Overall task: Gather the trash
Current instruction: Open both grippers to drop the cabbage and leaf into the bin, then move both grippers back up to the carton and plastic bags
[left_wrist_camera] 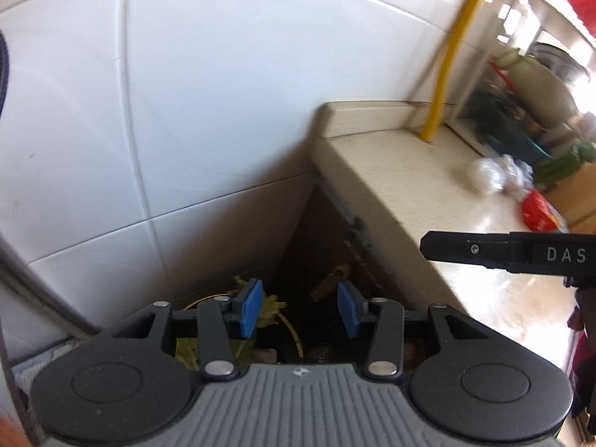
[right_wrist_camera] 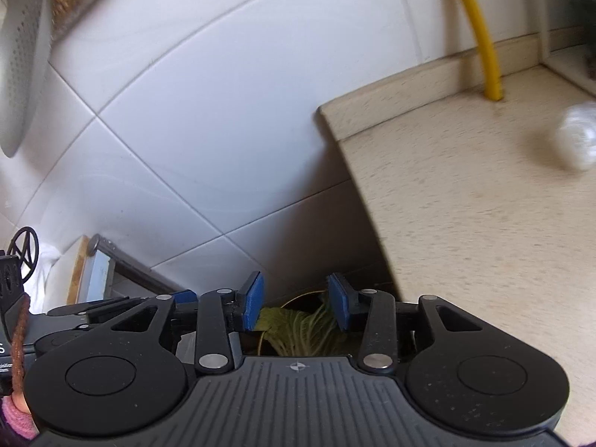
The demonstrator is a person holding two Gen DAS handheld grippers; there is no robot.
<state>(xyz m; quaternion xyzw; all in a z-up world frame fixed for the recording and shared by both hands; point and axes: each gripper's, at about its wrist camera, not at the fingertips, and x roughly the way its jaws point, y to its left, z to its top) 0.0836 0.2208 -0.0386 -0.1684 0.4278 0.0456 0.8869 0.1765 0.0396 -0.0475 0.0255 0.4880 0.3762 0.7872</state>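
Note:
My left gripper [left_wrist_camera: 300,309] hangs open over a dark bin with a yellow rim [left_wrist_camera: 294,335], set in the gap between the tiled wall and the counter. Green vegetable leaves [left_wrist_camera: 270,307] lie in the bin; nothing is between the blue pads [left_wrist_camera: 251,307]. My right gripper [right_wrist_camera: 296,307] is open too, above the same bin rim [right_wrist_camera: 294,298], with pale green leaves [right_wrist_camera: 298,329] showing far below its gap. A crumpled white plastic bag [left_wrist_camera: 488,175] [right_wrist_camera: 575,138] and a red wrapper [left_wrist_camera: 540,216] lie on the counter.
The beige counter [left_wrist_camera: 391,171] [right_wrist_camera: 465,205] ends beside the bin. A yellow pipe [left_wrist_camera: 447,56] [right_wrist_camera: 480,37] rises from its back edge. A black bar of the other gripper's body [left_wrist_camera: 503,251] reaches in from the right. Vegetables and a basket sit farther along.

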